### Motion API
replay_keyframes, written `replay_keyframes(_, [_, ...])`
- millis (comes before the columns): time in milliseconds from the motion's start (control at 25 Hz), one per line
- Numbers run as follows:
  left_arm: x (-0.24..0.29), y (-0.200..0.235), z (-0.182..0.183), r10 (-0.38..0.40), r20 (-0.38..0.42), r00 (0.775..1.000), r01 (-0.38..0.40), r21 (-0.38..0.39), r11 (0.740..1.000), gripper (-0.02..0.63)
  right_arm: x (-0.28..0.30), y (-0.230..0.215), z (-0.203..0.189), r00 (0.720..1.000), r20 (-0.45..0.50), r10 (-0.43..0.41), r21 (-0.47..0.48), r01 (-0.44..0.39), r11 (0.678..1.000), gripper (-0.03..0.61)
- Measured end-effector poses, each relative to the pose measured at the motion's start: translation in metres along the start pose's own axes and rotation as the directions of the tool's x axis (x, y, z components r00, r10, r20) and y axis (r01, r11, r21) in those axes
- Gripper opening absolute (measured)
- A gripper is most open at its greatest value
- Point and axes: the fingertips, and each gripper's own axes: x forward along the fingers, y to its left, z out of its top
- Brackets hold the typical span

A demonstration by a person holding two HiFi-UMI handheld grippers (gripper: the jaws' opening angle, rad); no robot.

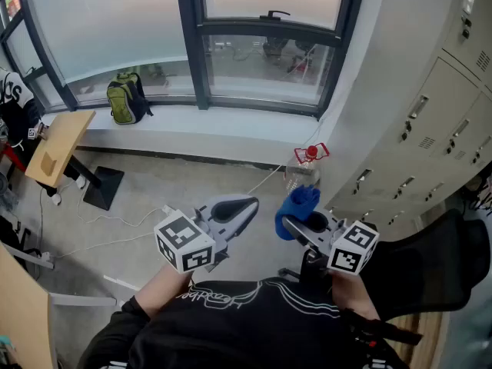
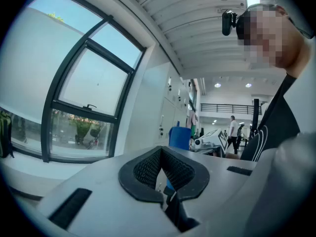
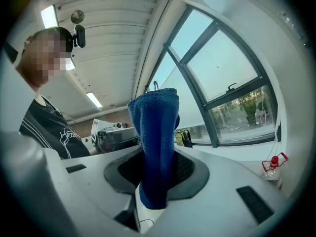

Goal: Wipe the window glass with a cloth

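Bright daylight through the window (image 1: 154, 21); fisheye-bent, dark-cornered gripper views.

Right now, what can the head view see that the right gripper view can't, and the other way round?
Only the head view shows the left gripper, shut and empty, the wooden desk and the lockers. Only the right gripper view shows the ceiling light and the camera on the person's head. Both show the right gripper shut on the blue cloth, the window, the green backpack on the ledge below it, and the spray bottle with its red trigger.
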Motion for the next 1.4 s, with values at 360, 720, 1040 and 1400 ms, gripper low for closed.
replay_keyframes(360, [-0.021, -0.019, 0.001, -0.006, 0.008, 1.0, 0.006, -0.002, 1.0, 0.005, -0.005, 0.026, -0.002, 1.0, -0.006, -0.015, -0.022, 0.014, 1.0, 0.094])
replay_keyframes(720, [-0.034, -0.021, 0.001, 0.006, 0.031, 1.0, -0.005, -0.03, 1.0, 0.005, -0.01, 0.037, 0.002, 1.0, -0.005, -0.013, 0.022, 0.013, 1.0, 0.094])
replay_keyframes(1040, [-0.033, -0.001, 0.004, 0.045, 0.04, 0.998, -0.043, -0.049, 0.998, 0.005, 0.006, 0.023, 0.015, 1.0, -0.017, -0.001, 0.012, 0.001, 1.0, 0.094])
replay_keyframes(1400, [0.002, 0.063, -0.01, 0.101, -0.015, 0.995, -0.102, -0.063, 0.993, 0.005, 0.046, -0.046, 0.013, 0.998, -0.01, 0.054, 0.079, -0.053, 0.995, 0.094])
